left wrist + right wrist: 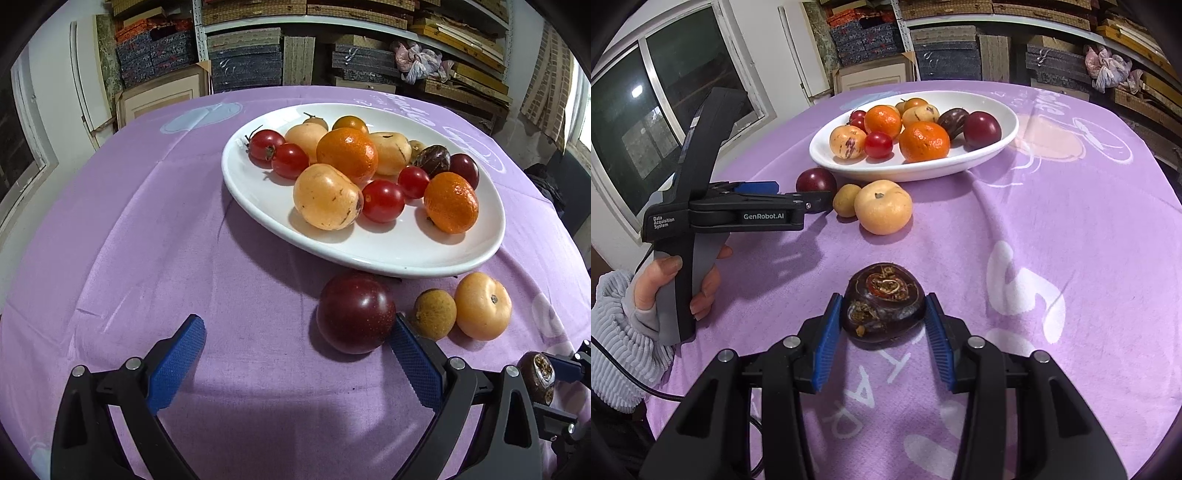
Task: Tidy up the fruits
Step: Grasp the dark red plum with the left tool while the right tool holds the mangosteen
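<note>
1. Purple tablecloth (147, 240): covers the whole table beneath both grippers.
2. White plate (369, 254): lies well ahead of the jaws of the left gripper (295, 354), slightly to their right. It carries mandarins, cherry tomatoes, pale yellow fruits and dark plums.
3. Left gripper: jaws stand wide apart with nothing between the pads. The right pad (413, 354) sits just beside the dark red plum (354, 312); contact cannot be confirmed. In the right wrist view a hand (676, 288) in a grey ribbed sleeve (613, 332) grips the handle.
4. Right gripper (882, 332): jaws are set narrow and clamp a dark brown, flattened fruit (882, 301). Both blue pads press its sides. The fruit's rough scarred face points towards the camera.
5. Dark red plum: rests on the cloth ahead of the left jaws, towards their right side, near the plate rim.
6. Pale yellow fruit (482, 306): rests on the cloth right of the left jaws, beyond the small brown fruit.
7. Small brown fruit (434, 314): lies between the plum and the pale yellow fruit, just beside the right pad.
</note>
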`<state>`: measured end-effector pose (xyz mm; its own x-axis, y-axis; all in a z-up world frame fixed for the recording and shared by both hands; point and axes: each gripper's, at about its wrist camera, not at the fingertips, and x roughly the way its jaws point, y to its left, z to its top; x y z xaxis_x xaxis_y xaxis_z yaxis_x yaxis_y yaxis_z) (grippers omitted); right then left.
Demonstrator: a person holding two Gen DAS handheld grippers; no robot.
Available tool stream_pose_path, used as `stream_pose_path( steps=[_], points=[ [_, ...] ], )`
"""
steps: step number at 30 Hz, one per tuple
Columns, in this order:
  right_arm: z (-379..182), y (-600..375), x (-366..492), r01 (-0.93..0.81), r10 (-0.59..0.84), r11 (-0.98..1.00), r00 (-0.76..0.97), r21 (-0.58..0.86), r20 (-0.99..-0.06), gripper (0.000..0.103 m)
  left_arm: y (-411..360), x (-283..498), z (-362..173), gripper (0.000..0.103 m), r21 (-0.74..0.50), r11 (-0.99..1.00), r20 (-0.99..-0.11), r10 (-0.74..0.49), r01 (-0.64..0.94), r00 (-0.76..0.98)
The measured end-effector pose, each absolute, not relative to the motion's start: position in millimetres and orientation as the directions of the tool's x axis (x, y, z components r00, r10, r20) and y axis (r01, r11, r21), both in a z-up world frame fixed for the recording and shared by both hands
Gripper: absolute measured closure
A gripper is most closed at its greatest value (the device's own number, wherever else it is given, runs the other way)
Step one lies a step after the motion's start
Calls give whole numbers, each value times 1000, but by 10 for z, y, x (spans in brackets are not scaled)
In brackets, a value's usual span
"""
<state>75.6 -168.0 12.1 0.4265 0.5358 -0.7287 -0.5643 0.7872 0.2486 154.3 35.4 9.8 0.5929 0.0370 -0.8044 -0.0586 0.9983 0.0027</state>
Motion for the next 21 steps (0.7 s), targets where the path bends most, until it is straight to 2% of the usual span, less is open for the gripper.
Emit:
stream_pose_path(
  steps=[14, 19, 20, 21],
  points=[
    [111, -1690, 781, -558, 543, 786, 419, 266, -728, 58, 437, 1560, 75, 4, -1, 1000, -799, 15, -26, 601],
    [107, -1686, 782, -558, 545, 785, 418, 268, -727, 58, 478, 1521, 126, 14, -58, 998, -771, -37, -12, 636],
    [106, -1685, 782, -558, 545, 785, 418, 268, -727, 58, 477, 1518, 128, 17, -61, 998, -770, -38, -14, 637],
    [106, -1684, 781, -558, 544, 786, 418, 267, -727, 58, 478, 1518, 127, 25, -68, 998, -771, -47, -9, 636]
  ],
)
